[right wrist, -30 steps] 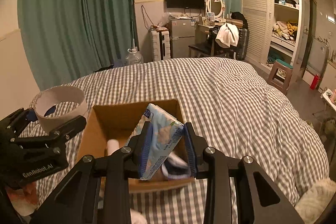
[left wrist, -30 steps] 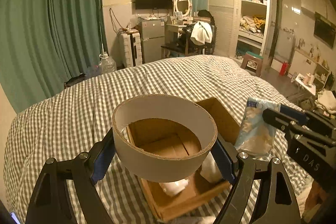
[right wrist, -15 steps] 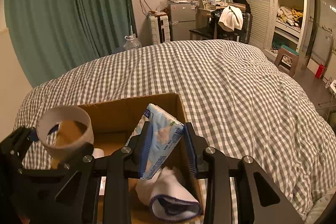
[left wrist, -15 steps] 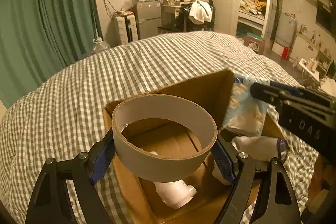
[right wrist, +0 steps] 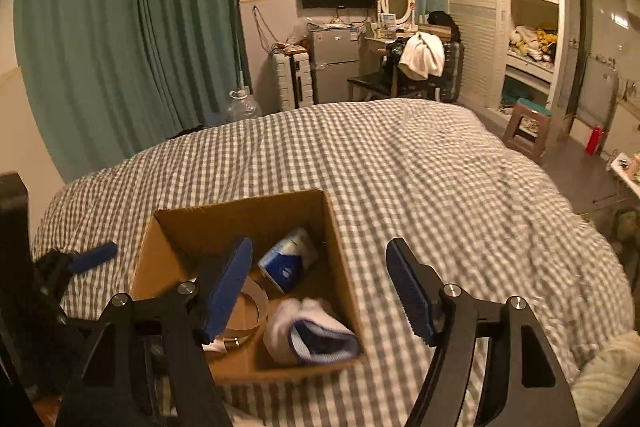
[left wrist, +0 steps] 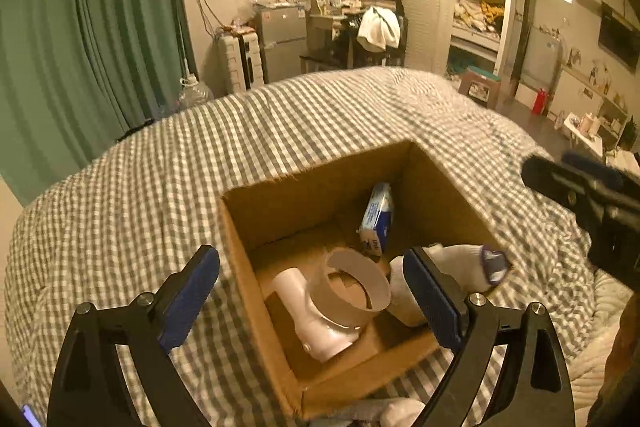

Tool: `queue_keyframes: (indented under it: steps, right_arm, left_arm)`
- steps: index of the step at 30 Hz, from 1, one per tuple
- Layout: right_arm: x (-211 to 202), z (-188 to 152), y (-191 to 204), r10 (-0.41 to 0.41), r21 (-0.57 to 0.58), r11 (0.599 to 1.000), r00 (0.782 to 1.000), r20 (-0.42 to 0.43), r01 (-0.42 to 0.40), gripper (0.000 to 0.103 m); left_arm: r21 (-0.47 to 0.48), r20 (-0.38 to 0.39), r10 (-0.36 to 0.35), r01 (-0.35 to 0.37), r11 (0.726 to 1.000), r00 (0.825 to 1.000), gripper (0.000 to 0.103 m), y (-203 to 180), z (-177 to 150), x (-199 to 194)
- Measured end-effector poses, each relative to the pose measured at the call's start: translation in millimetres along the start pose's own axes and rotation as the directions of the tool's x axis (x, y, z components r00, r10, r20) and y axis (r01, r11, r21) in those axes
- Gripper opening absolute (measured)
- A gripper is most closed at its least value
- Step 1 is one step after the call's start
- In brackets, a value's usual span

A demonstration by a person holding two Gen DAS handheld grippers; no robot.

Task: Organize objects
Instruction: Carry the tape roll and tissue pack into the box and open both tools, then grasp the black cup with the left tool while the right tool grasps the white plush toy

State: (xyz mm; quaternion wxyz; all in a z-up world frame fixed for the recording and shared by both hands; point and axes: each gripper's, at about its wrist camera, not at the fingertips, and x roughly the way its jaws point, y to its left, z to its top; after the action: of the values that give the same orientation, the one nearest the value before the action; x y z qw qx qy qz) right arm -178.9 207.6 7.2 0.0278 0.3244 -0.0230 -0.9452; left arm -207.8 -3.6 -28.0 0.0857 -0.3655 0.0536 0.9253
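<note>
Cardboard box (left wrist: 440, 187), left wrist view: on the checked bedspread (left wrist: 160, 167), holding tape ring (left wrist: 352, 287), white pipe fitting (left wrist: 316, 327), tissue pack (left wrist: 378, 217), sock (left wrist: 460, 263).
Left gripper (left wrist: 312, 291): jaws opening, nothing between.
Right wrist view, right gripper (right wrist: 320, 291): jaws opening, empty, over the box's right wall.

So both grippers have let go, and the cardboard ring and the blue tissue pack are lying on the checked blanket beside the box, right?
Not quite. The cardboard ring and blue tissue pack lie inside the cardboard box, not beside it, as the left wrist view shows. Both the left gripper and right gripper are opening, empty.
</note>
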Motion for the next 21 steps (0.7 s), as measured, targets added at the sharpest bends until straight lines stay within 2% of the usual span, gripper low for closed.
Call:
queue_keyframes:
  steps: [7, 11, 17, 21]
  right_arm:
    - [-63, -6, 7, -0.024, -0.010, 1.000, 0.999, 0.025, 0.025, 0.071]
    - [-95, -19, 17, -0.041, -0.045, 0.998, 0.998, 0.048, 0.044, 0.071]
    - [-124, -43, 24, -0.042, -0.063, 0.997, 0.998, 0.055, 0.046, 0.071]
    - [-132, -62, 23, -0.038, -0.052, 0.998, 0.998, 0.049, 0.040, 0.071]
  left_arm:
    - [-0.043, 0.067, 0.022, -0.020, 0.999, 0.997, 0.101, 18, -5, -64]
    - [-0.071, 0.082, 0.028, -0.022, 0.997, 0.996, 0.101, 23, -24, -91]
    - [-0.081, 0.083, 0.039, -0.032, 0.996, 0.996, 0.101, 21, -55, -112]
    - [-0.067, 0.062, 0.035, -0.031, 0.997, 0.997, 0.101, 10, -77, -108]
